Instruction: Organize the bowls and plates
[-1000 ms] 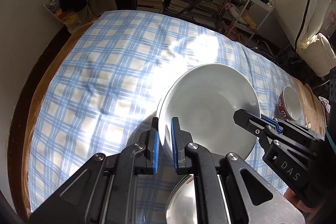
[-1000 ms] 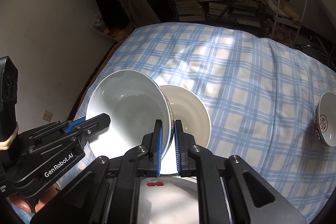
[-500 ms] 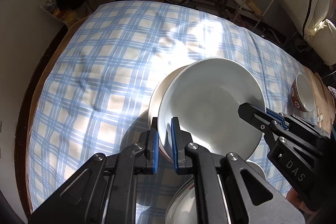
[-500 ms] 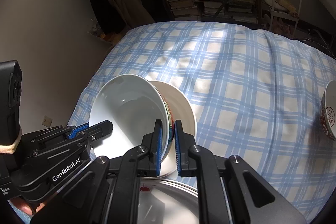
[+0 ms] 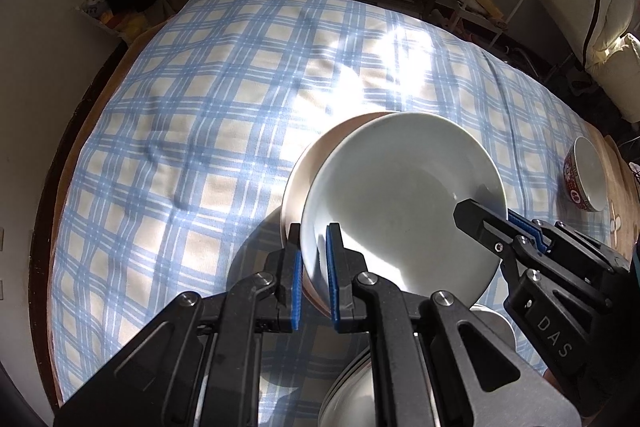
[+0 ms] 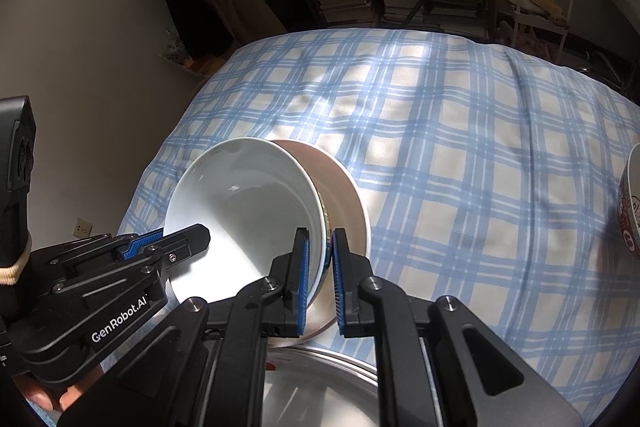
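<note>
Over checked cloth (image 5: 192,115), both jaws clamp white bowl (image 5: 400,203) rim; right view alone shows patterned outside

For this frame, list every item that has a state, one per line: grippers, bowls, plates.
left gripper: jaws shut on the white bowl's rim
right gripper: jaws shut on the opposite rim
white bowl: held by both grippers, tilted, empty
cream plate: under the bowl, on the checked cloth
red patterned bowl: upright, apart, ungripped
silver dish: lying near the cameras
</note>
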Demonstrator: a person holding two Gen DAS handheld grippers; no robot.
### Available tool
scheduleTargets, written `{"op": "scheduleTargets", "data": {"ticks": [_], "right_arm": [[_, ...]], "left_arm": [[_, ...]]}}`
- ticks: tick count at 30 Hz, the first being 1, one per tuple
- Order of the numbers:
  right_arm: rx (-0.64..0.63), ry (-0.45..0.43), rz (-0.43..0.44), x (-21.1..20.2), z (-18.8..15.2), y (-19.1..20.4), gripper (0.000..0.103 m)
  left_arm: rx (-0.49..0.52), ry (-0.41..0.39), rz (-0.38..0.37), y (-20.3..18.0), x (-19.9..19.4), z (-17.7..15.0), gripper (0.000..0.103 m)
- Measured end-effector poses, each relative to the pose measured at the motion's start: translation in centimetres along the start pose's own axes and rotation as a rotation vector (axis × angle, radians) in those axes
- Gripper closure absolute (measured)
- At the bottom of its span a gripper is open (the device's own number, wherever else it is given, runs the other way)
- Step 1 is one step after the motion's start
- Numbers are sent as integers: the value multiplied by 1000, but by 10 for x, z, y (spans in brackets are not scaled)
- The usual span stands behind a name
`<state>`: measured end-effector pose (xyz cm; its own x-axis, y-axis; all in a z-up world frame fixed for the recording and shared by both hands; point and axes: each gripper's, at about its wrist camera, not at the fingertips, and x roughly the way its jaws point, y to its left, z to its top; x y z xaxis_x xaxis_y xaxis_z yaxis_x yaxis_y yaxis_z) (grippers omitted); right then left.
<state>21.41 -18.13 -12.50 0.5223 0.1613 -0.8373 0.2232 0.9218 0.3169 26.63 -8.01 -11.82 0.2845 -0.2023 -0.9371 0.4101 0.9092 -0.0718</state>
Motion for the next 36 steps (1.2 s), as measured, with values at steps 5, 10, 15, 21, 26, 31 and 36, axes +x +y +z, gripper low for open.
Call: {"op": "scheduleTargets", "data": {"ticks": [5,10,15,21,26,31,36], "right_arm": [[14,14,-3,5,-2,-5,91],[24,20,2,6,-3,-8,91],[19,16,-5,5,-2,-7,91],[33,24,7,6,-2,-9,90],[33,24,6,6,-2,-9,90],[16,21,-13,6,-2,-8,90],[21,22,-12,6,-2,-7,90]], "left_arm": [[19,9,18,-5,5,-1,93],[23,12,11,-6,7,-2,93],[21,17,11,-6,9,-2,93],[23,18,9,-5,9,-3,91],[29,17,13,-6,9,-3,91],[38,12,21,-8,9,-4,91],[33,13,16,-7,8,-4,91]]}}
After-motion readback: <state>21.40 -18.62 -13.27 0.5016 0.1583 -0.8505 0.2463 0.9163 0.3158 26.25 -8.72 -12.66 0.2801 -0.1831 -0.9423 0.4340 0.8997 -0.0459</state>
